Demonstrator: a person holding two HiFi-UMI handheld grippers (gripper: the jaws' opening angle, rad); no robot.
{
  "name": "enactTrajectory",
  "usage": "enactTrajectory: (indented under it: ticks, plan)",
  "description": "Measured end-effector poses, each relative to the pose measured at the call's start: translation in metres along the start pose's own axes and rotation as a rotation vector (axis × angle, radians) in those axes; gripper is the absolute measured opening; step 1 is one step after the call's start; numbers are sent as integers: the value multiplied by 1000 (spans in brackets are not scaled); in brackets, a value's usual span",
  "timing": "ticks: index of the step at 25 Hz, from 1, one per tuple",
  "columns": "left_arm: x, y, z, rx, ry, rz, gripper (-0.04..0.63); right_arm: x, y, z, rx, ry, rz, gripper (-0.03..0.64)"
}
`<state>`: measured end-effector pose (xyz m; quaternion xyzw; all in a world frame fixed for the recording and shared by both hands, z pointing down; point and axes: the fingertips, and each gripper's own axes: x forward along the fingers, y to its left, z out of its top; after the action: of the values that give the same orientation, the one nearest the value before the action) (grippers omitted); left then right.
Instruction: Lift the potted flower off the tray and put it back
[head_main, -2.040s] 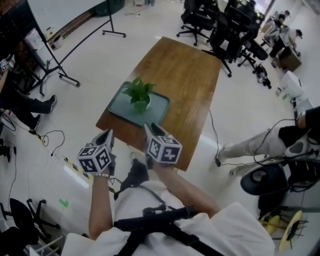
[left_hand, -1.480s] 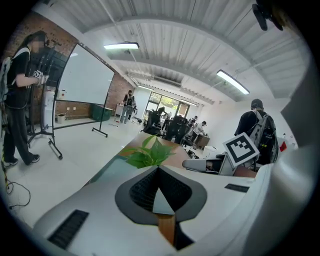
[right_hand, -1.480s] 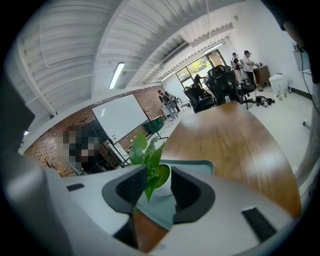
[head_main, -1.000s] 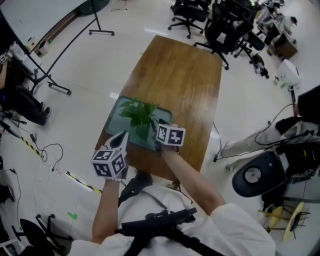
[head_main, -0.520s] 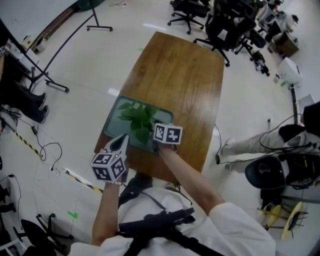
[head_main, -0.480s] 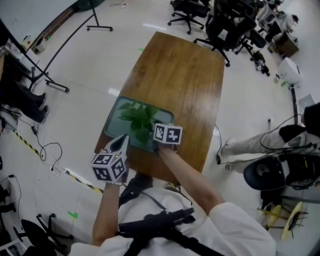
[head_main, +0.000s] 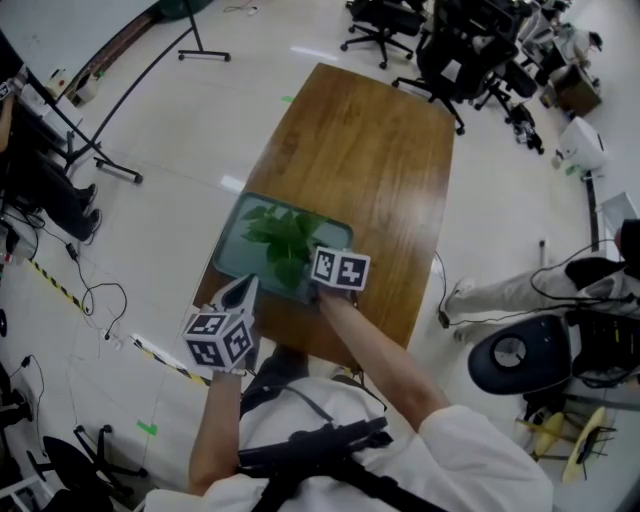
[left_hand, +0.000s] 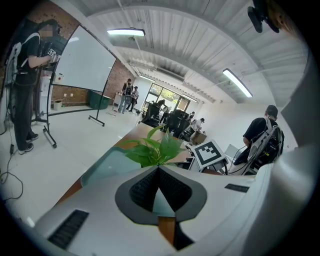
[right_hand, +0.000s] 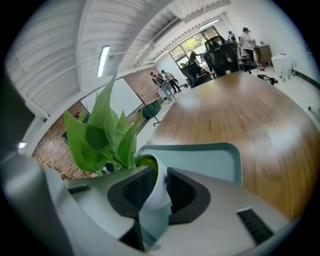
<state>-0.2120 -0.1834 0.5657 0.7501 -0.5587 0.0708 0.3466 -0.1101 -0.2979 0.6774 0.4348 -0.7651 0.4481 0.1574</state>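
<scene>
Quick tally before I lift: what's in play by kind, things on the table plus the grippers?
potted flower: 1
tray: 1
grippers: 2, left gripper shut and empty, right gripper with jaws just closed onto the potted flower's pot wall
total: 4

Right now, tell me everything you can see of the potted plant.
The potted plant has broad, glossy green leaves rising from a small white pot that looks smooth, like plastic or ceramic; no blossom shows. It appears to stand upright on the teal tray at the near end of the wooden table. The right tongs have just been closing and pinch the pot's wall at the rim, one pad inside, one outside. Nothing else touches it.
</scene>
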Motion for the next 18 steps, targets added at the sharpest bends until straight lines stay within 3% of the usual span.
enactTrajectory:
  ticks: [8, 18]
  plan:
    - [-15, -5, 2, -2, -27, 7, 0, -18, -2, 3, -6, -22, -7, 64]
    - [-25, -43, -14, 26, -33, -39, 0, -83, -10, 7, 67, -105, 26, 61]
